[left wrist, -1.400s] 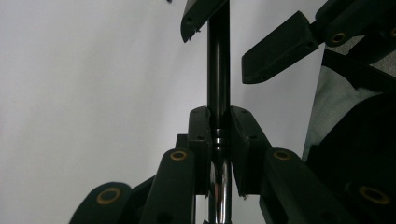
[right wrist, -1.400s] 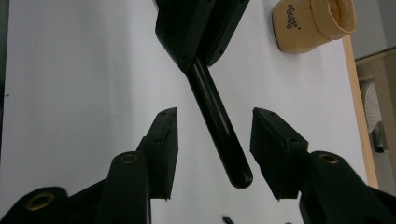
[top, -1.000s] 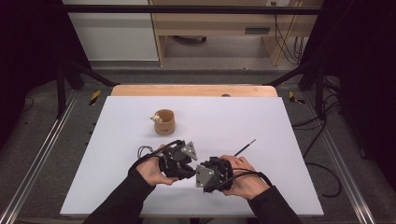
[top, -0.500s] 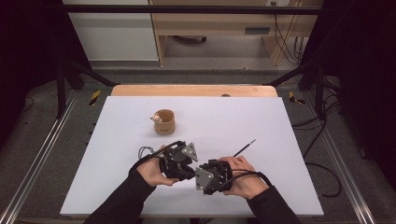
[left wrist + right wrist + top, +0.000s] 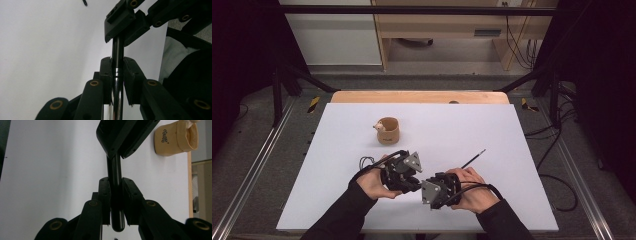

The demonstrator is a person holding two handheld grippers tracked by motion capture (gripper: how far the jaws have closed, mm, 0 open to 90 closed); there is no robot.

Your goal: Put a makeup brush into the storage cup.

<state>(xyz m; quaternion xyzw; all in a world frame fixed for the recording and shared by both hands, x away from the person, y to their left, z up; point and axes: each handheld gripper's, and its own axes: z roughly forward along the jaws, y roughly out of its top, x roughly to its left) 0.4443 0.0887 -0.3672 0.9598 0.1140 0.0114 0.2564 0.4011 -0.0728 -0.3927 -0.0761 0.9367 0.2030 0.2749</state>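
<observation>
Bench (image 5: pixel 337 200): white top, pale wood strip along the far edge. Cup (image 5: pixel 389 132): tan, with dark lettering on its side. Pen (image 5: pixel 115 180): glossy black, clamped by matt black tongs with brass-coloured rivets; a thin black stick (image 5: pixel 473 159) lies apart.

Even overhead light, white table (image 5: pixel 337 200) bright, surroundings dark; close tongs soft, backlit, near-silhouette.

High view is looking forward and down over the white table (image 5: pixel 337 200); both gripper views are looking close along their jaws, sharing that tabletop beyond the fingertips.
</observation>
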